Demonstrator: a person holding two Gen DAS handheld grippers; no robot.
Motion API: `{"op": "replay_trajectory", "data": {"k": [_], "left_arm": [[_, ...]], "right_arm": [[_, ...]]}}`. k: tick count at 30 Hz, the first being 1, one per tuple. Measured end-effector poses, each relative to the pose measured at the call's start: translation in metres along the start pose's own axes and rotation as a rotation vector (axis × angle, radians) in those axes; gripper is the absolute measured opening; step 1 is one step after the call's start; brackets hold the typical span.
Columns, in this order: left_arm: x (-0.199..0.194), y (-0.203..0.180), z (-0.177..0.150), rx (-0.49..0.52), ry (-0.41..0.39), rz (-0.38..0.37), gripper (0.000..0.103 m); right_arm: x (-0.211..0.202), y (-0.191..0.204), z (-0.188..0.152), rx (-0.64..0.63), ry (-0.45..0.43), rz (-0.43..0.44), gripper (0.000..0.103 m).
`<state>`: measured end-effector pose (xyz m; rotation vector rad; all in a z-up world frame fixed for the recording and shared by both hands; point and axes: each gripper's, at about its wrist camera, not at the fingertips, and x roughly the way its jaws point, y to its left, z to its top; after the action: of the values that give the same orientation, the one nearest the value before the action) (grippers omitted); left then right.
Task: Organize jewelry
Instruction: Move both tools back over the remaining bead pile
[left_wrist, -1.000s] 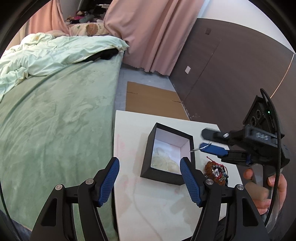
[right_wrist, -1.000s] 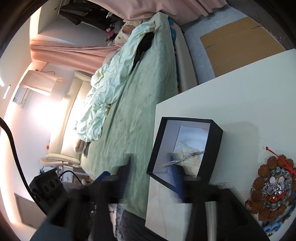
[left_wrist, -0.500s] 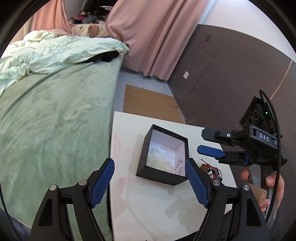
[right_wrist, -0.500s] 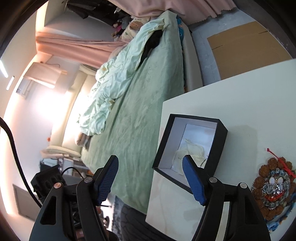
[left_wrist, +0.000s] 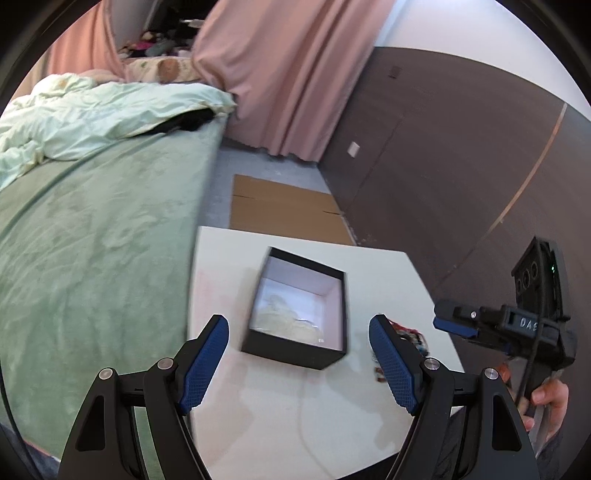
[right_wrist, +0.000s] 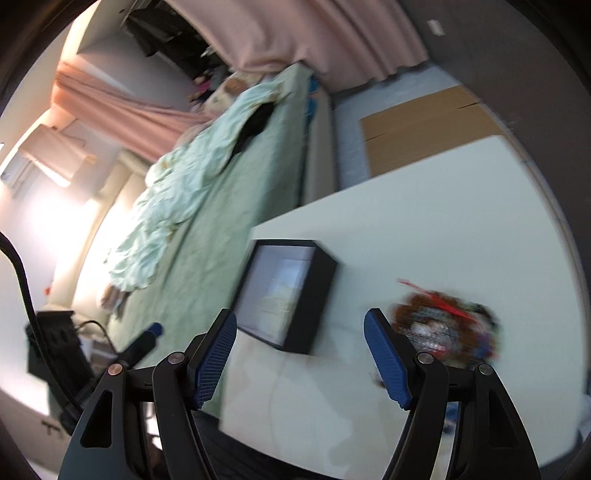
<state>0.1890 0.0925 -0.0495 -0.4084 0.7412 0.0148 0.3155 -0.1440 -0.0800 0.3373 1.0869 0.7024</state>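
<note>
An open black box (left_wrist: 297, 308) with a white inside stands on the white table (left_wrist: 280, 406); pale jewelry and a small silver piece lie in it. It also shows, blurred, in the right wrist view (right_wrist: 286, 295). A heap of jewelry (right_wrist: 445, 326) with brown beads and red cord lies right of the box, partly hidden behind my left finger in the left wrist view (left_wrist: 410, 336). My left gripper (left_wrist: 299, 363) is open and empty, in front of the box. My right gripper (right_wrist: 301, 363) is open and empty, above the table between box and heap.
A green bed (left_wrist: 92, 240) with a pale duvet runs along the table's left edge. Flat cardboard (left_wrist: 284, 210) lies on the floor beyond the table. A dark wall (left_wrist: 461, 166) and pink curtains (left_wrist: 288, 81) stand behind.
My right gripper opened and dropped a silver piece into the box, then swung right toward the heap. My left gripper drew back slightly from the box.
</note>
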Motion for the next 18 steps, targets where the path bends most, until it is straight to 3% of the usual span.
{"op": "replay_trajectory", "data": {"k": [3, 5, 6, 15, 18], "left_arm": [[0.008, -0.020, -0.004, 0.034, 0.013, -0.022, 0.079], [0.013, -0.030, -0.006, 0.048, 0.024, -0.038, 0.079], [0.016, -0.037, -0.009, 0.058, 0.031, -0.047, 0.079], [0.039, -0.076, -0.027, 0.121, 0.092, -0.082, 0.079], [0.047, -0.086, -0.035, 0.140, 0.114, -0.085, 0.073]], "right_arm": [[-0.018, -0.023, -0.007, 0.039, -0.019, -0.042, 0.073], [-0.028, -0.036, -0.012, 0.062, -0.026, -0.053, 0.090], [-0.032, -0.042, -0.015, 0.072, -0.031, -0.051, 0.092], [-0.054, -0.082, -0.040, 0.148, -0.030, -0.032, 0.093], [-0.057, -0.091, -0.048, 0.165, -0.029, -0.037, 0.093]]}}
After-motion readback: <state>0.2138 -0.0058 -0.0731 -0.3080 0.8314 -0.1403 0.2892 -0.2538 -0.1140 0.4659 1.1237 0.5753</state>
